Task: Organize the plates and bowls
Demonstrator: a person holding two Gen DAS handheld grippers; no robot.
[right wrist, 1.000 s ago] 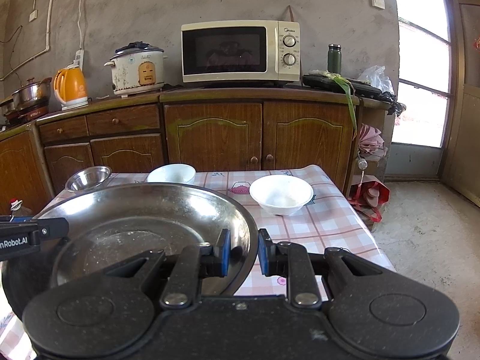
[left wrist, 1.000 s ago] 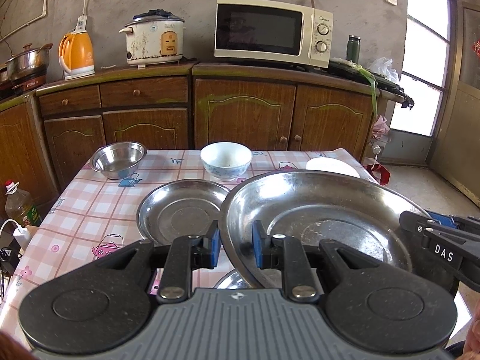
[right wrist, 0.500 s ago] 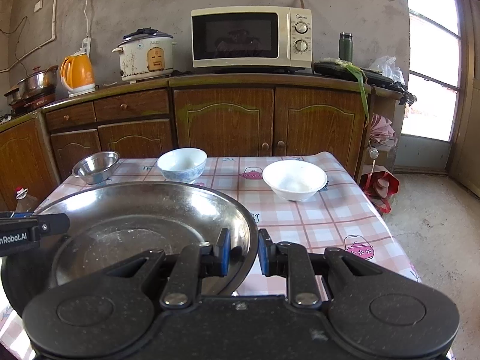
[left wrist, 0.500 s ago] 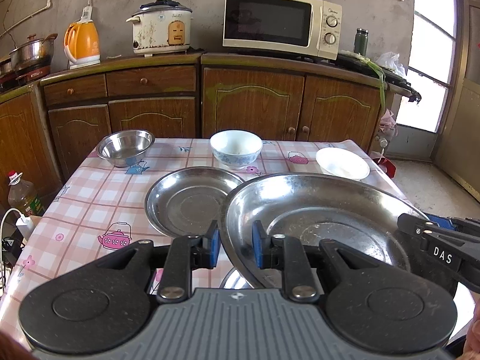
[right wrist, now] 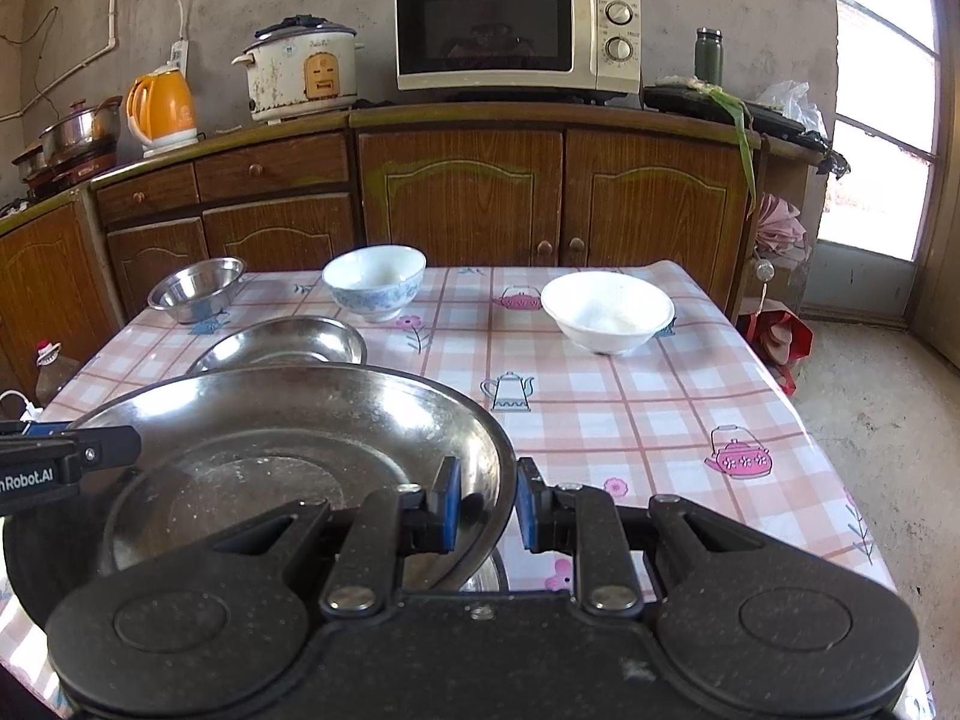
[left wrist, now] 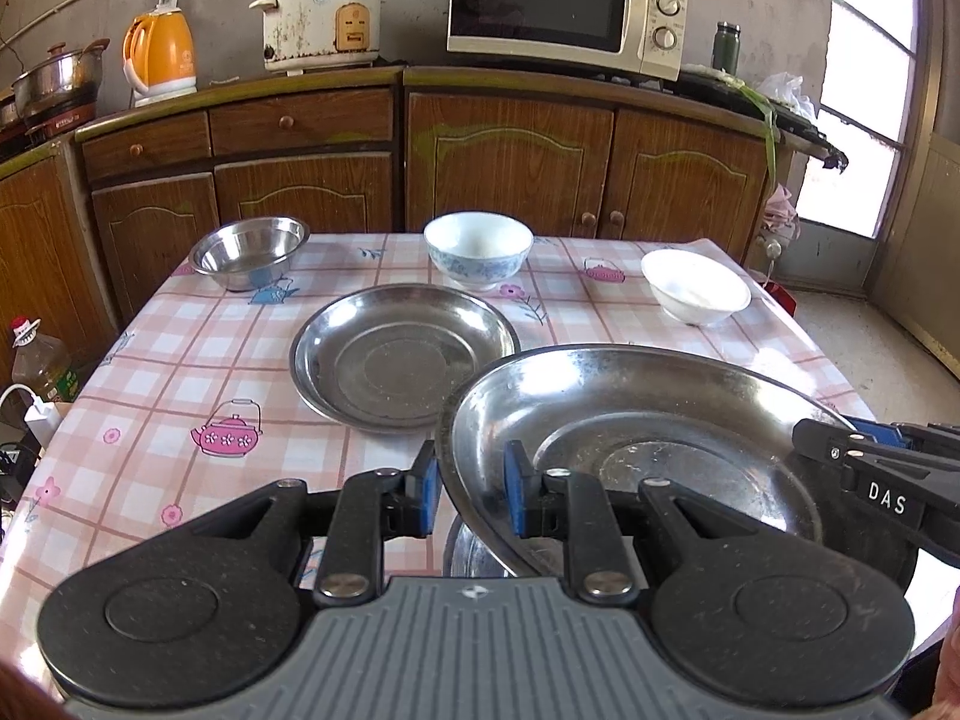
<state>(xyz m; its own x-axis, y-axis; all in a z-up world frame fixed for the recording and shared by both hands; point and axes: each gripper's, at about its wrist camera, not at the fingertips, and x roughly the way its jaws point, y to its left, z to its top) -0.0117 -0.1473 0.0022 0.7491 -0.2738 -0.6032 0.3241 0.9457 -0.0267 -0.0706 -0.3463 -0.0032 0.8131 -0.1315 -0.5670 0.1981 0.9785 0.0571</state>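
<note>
The big steel plate (left wrist: pixel 636 420) hangs tilted over the table's (left wrist: pixel 180 372) near edge, its rim pinched on opposite sides by the left gripper (left wrist: pixel 467 489) and the right gripper (right wrist: pixel 487 505), both clamped tight. Beyond lie a smaller steel plate (left wrist: pixel 403 359), a steel bowl (left wrist: pixel 247 251), a patterned bowl (left wrist: pixel 478 249) and a white bowl (left wrist: pixel 695 285).

The large plate (left wrist: pixel 636 420) and the smaller plate (left wrist: pixel 403 354) beyond it were shiny, faintly scuffed metal. The tablecloth (left wrist: pixel 180 372) under them looked like smooth, glossy plastic. Behind the smaller plate, the patterned bowl (left wrist: pixel 478 249) was glazed ceramic and the cabinets (left wrist: pixel 510 168) were varnished wood.
</note>
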